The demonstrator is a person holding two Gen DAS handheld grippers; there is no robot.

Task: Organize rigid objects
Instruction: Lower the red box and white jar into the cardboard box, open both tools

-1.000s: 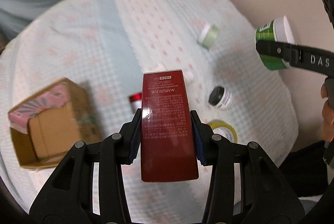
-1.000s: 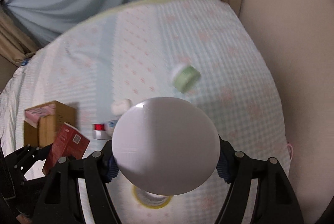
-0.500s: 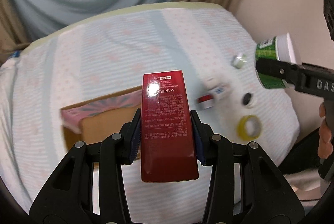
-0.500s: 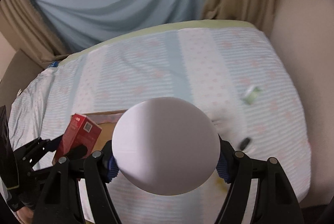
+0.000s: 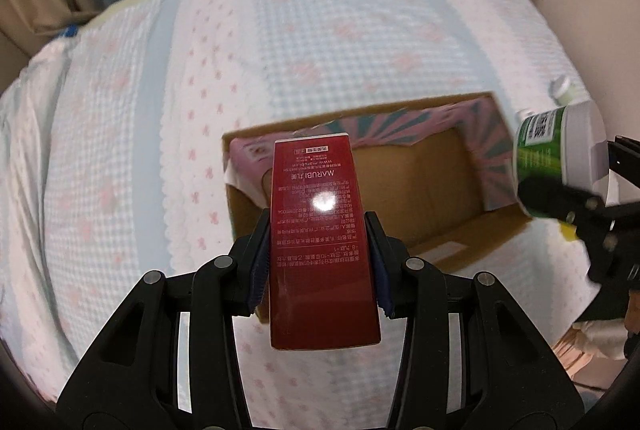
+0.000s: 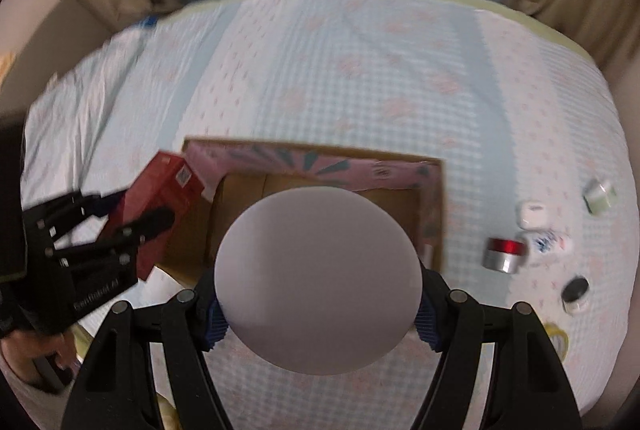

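Observation:
My left gripper (image 5: 318, 262) is shut on a tall dark red carton (image 5: 320, 242) and holds it above the near left part of an open cardboard box (image 5: 440, 189) with pink patterned flaps. My right gripper (image 6: 318, 310) is shut on a green jar with a white lid (image 6: 318, 280), held over the near edge of the same box (image 6: 434, 205). In the left wrist view the jar (image 5: 556, 149) shows at the box's right end. The red carton (image 6: 160, 205) and the left gripper (image 6: 132, 226) show at the left of the right wrist view.
The box lies on a bed with a pale blue and pink checked cover (image 5: 320, 29). To the right of the box lie a red-banded tin (image 6: 505, 254), a small white case (image 6: 532, 211), a pale green jar (image 6: 598, 195), a black-lidded jar (image 6: 575, 292) and a yellow tape roll (image 6: 558, 340). Curtains hang behind.
Both grippers have swung left from the small items to the cardboard box, which now lies right under them. Each keeps its hold on its object.

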